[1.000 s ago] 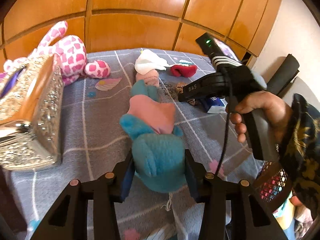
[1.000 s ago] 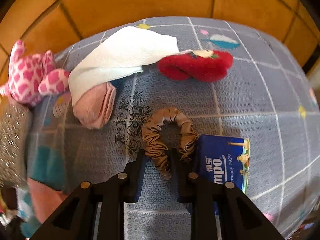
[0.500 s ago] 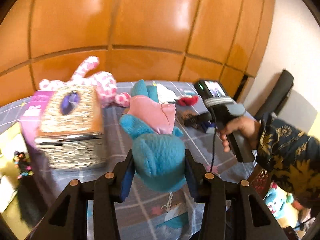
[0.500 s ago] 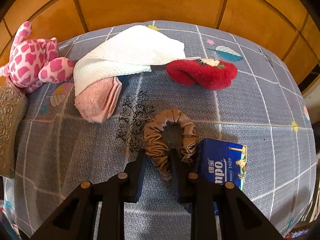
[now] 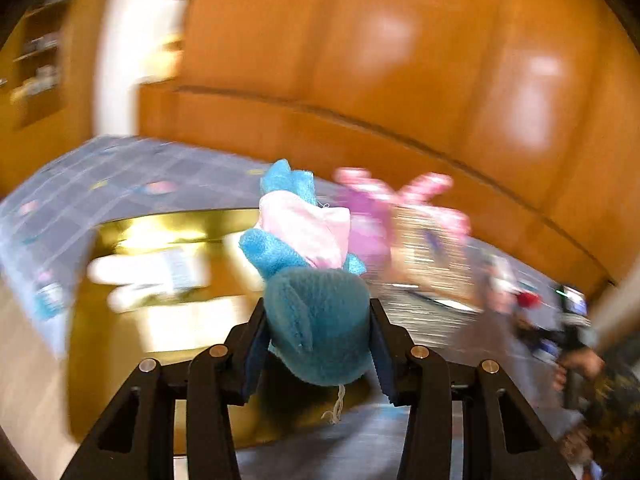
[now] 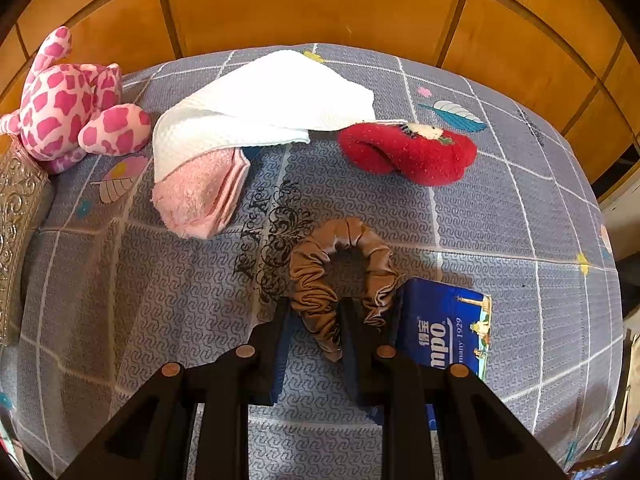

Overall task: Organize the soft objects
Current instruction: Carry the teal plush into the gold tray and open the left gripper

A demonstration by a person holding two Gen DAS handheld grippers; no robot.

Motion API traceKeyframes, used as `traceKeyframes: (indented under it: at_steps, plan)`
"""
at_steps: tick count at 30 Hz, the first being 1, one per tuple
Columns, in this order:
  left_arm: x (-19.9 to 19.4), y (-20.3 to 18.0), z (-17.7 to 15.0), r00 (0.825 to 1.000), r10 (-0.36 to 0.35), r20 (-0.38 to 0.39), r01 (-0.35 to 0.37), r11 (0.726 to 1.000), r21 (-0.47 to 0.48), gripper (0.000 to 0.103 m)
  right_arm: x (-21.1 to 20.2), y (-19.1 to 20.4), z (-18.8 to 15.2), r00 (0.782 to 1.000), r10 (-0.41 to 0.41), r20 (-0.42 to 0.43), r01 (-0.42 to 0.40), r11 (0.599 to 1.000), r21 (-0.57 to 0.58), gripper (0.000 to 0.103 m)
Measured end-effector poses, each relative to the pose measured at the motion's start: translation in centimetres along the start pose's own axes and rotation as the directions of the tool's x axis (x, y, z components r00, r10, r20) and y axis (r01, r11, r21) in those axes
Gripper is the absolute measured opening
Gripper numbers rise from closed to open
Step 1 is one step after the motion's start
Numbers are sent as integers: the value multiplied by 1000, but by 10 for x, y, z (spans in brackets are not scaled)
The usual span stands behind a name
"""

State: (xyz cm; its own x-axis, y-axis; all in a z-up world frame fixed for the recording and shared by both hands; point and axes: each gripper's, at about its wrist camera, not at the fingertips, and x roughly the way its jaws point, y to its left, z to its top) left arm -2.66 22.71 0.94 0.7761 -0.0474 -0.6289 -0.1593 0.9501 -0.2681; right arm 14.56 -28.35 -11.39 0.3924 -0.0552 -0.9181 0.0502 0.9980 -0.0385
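Note:
My left gripper (image 5: 316, 322) is shut on a teal plush toy (image 5: 312, 280) with a pink bib, held in the air above the table's left part; the left wrist view is smeared by motion. Below and left of the toy lies a shiny gold box (image 5: 160, 264) with pale blurred things in it. In the right wrist view my right gripper (image 6: 314, 320) is shut on one side of a brown satin scrunchie (image 6: 340, 268) that lies on the grey patterned tablecloth (image 6: 120, 300). A white cloth (image 6: 260, 108), a pink towel (image 6: 200, 196), a red sock (image 6: 412, 152) and a pink spotted plush (image 6: 72, 104) lie beyond it.
A blue tissue pack (image 6: 444, 328) lies right of the scrunchie, touching it. A silver embossed box (image 6: 16, 216) stands at the table's left edge. Orange wood panelling (image 6: 320, 0) backs the table. A person's hand (image 5: 576, 364) with the other gripper shows at far right in the left wrist view.
My left gripper has swung to the left and rolled with the teal plush in it; the gold box has come into view. The right gripper stays on the scrunchie.

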Motion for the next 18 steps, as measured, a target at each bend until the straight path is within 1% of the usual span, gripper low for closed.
traceKeyframes:
  at_steps: [3,4,5,6,8,10,13,15,18]
  plan:
    - [5,44,-2,993,112,-36,-115,989,-88,47,0,0,1,1000,-5,1,5,1000,-8,22]
    - [7,54,-4,990,136,-47,-140,985,-100,47,0,0,1,1000,-7,1,7,1000,-12,22]
    - [10,66,-5,982,177,-64,-184,976,-115,47,-1,1,1,1000,-10,2,10,1000,-16,22]
    - [13,75,-7,976,202,-81,-211,970,-123,47,-1,2,0,1000,-11,2,11,1000,-17,22]
    - [20,91,-12,966,237,-106,-250,957,-144,49,1,1,0,1000,-11,2,11,1000,-16,22]
    - [28,98,-17,954,269,-133,-289,944,-157,50,1,1,0,1000,-11,2,11,1000,-16,22]
    - [33,110,-23,942,293,-162,-318,933,-167,55,0,2,0,1000,-11,-1,11,1000,-14,22]
    - [34,109,-25,934,317,-163,-341,928,-150,56,1,0,1,1000,-1,-6,1,1000,0,22]
    - [32,106,-23,926,346,-149,-366,921,-135,63,1,-1,1,1000,8,-8,-8,1000,10,22]
